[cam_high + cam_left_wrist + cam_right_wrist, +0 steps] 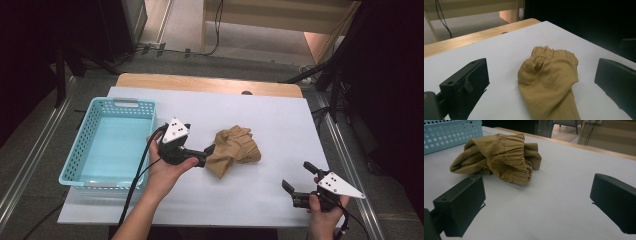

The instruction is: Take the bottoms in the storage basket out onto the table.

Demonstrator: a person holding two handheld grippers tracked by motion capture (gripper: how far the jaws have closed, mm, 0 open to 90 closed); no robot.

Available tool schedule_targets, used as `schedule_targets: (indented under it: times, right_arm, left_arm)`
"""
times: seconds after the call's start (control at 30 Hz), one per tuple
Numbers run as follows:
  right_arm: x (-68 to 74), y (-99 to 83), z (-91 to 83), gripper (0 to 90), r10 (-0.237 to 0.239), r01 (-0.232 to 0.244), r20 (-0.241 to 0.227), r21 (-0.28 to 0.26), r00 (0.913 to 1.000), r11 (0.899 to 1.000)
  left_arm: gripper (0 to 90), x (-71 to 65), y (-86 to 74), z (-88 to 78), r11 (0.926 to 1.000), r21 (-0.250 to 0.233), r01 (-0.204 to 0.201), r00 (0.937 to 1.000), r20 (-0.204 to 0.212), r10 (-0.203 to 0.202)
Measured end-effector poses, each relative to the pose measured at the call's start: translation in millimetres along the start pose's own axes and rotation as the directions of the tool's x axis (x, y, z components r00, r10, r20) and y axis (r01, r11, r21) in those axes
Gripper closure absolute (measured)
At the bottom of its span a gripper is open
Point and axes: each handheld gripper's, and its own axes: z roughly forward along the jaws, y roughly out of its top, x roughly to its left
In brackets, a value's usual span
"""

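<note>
A crumpled tan garment lies mid-counter beside a blue basket, looking soft, light and floppy, best pinched at its bunched near edge, where the left gripper reaches with fingers spread; the right gripper rests apart, likewise spread

Light-blue perforated basket on table's left side, w/ a white tab on its far rim; white sheet covers most of the wooden table, bare wood strip along far edge; grey floor beyond w/ black cables; dark stands at both sides.
</note>
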Motion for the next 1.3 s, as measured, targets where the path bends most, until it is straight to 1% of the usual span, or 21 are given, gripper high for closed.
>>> schedule_targets:
  times: [0.17, 0.23, 0.33, 0.5, 0.63, 0.7, 0.93, 1.07, 1.3]
  right_arm:
    - [0.3, 0.0, 0.2, 0.0, -0.001, 0.001, 0.000, 0.002, 1.0000, 1.000]
    - [0.3, -0.1, 0.3, 0.0, 0.000, 0.000, 0.000, 0.003, 1.0000, 1.000]
    - [0.5, -0.2, 0.6, 0.0, 0.000, 0.000, -0.002, 0.005, 1.0000, 1.000]
    - [1.0, -0.2, 0.9, 0.0, 0.000, 0.000, -0.001, 0.008, 1.0000, 1.000]
    - [1.3, -0.3, 0.9, 0.0, 0.000, 0.000, -0.001, 0.009, 1.0000, 1.000]
    - [1.5, -0.4, 0.8, 0.0, 0.002, -0.002, -0.002, 0.011, 1.0000, 1.000]
    - [0.5, -0.7, 1.8, 0.0, -0.004, 0.004, -0.003, 0.009, 1.0000, 1.000]
    - [1.1, -0.9, 2.0, 0.0, -0.002, 0.002, -0.002, 0.011, 1.0000, 1.000]
    - [0.9, -1.3, 2.1, 0.0, 0.003, -0.003, -0.001, 0.014, 1.0000, 1.000]
  left_arm:
    - [0.0, 5.0, -4.4, -11.2, 0.9999, -0.010, 0.012, 0.9997, -0.021, -0.012]
    - [0.0, 7.2, -6.0, -15.9, 0.9999, -0.007, 0.015, 0.9995, -0.028, -0.016]
    - [0.0, 10.0, -9.0, -23.3, 0.9997, -0.012, 0.021, 0.9988, -0.045, -0.021]
    - [0.0, 14.9, -13.0, -33.6, 0.9994, -0.020, 0.030, 0.9976, -0.063, -0.031]
    - [0.0, 17.8, -16.7, -41.3, 0.9997, -0.012, 0.021, 0.9959, -0.088, -0.022]
    - [0.0, 19.8, -19.2, -45.4, 0.9996, -0.013, 0.025, 0.9952, -0.094, -0.027]
    - [0.0, 27.7, -28.0, -59.7, 0.9990, -0.017, 0.040, 0.9912, -0.125, -0.042]
    - [0.0, 32.4, -32.6, -67.4, 0.9993, -0.011, 0.037, 0.9889, -0.143, -0.038]
    - [0.0, 41.3, -40.6, -81.9, 0.9987, -0.012, 0.050, 0.9837, -0.172, -0.052]
